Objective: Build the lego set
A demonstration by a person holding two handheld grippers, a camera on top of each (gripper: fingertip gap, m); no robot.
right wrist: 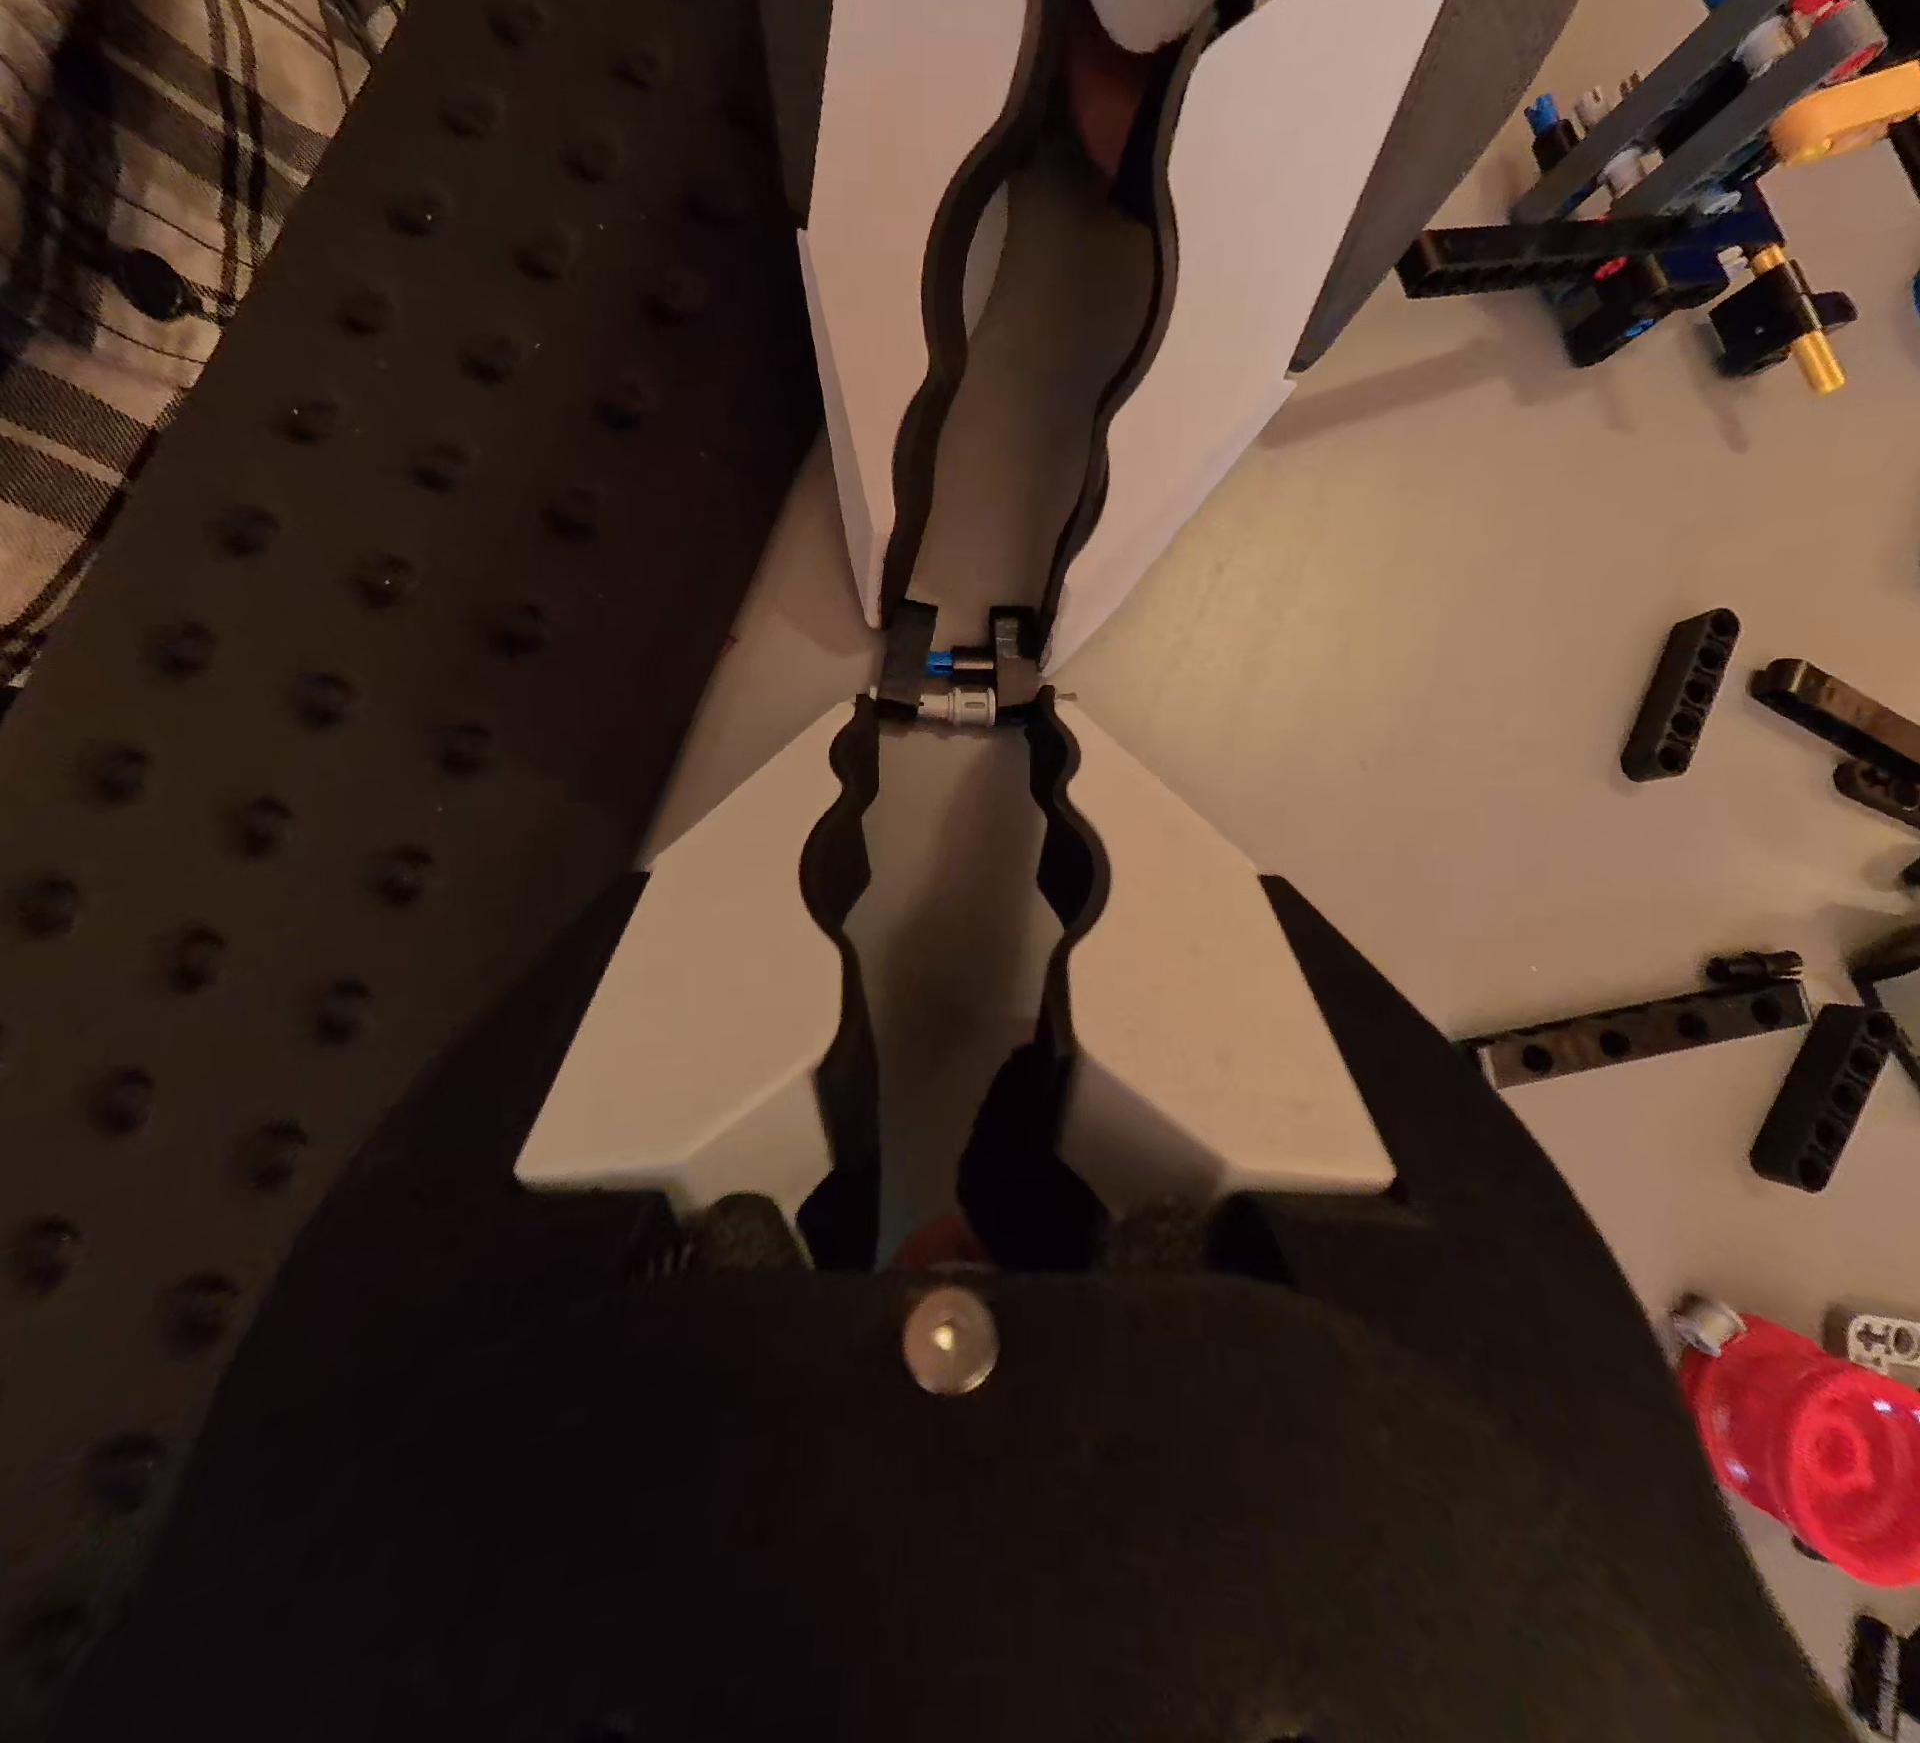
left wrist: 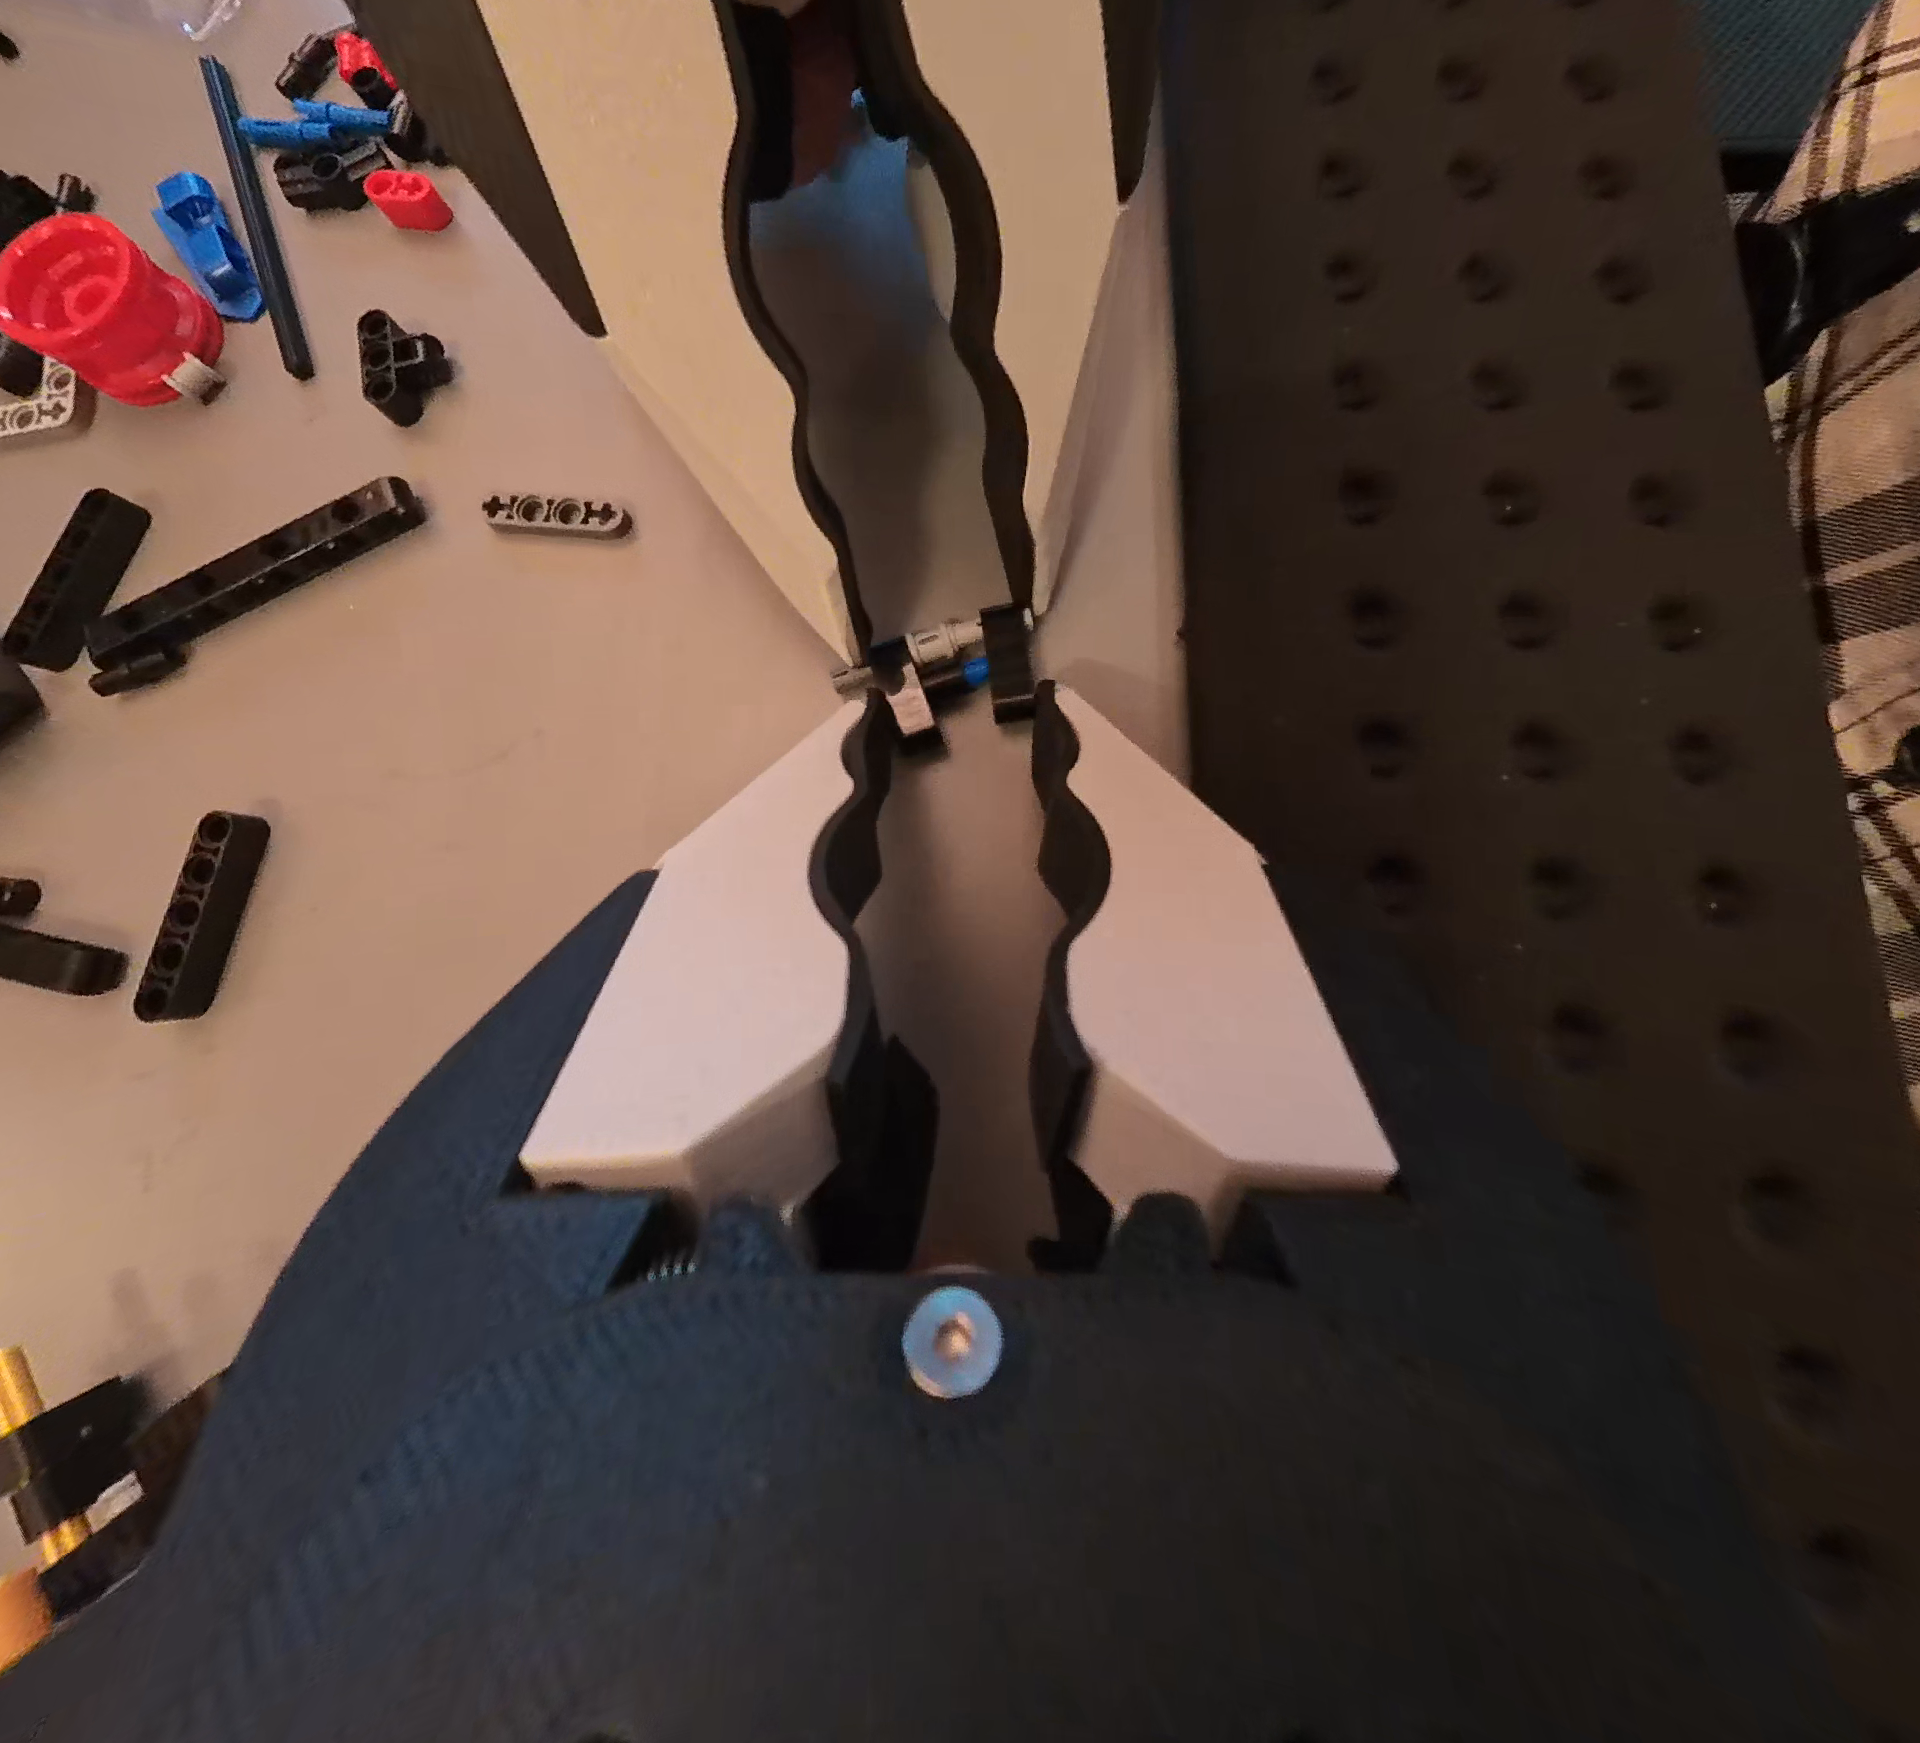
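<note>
At the centre of both views, the left tongs (left wrist: pixel 951 711) and right tongs (right wrist: pixel 956 706) meet tip to tip, each narrowly gripping the small lego assembly (left wrist: pixel 951 659) above the tabletop (left wrist: pixel 416 758).

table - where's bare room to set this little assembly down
Bare table lies between the gripper tips and the short black beam. In the right wrist view, another patch sits left of the black beams. Crowded around the red wheel.

Matt, ridged printed-plastic gripper body (left wrist: pixel 727 1485) at bottom; a shiny metal screw (left wrist: pixel 952 1341) in it. Glossy red plastic wheel (left wrist: pixel 99 311) at left on the smooth matt table (left wrist: pixel 416 758); checked cloth (left wrist: pixel 1860 498) at right.
</note>
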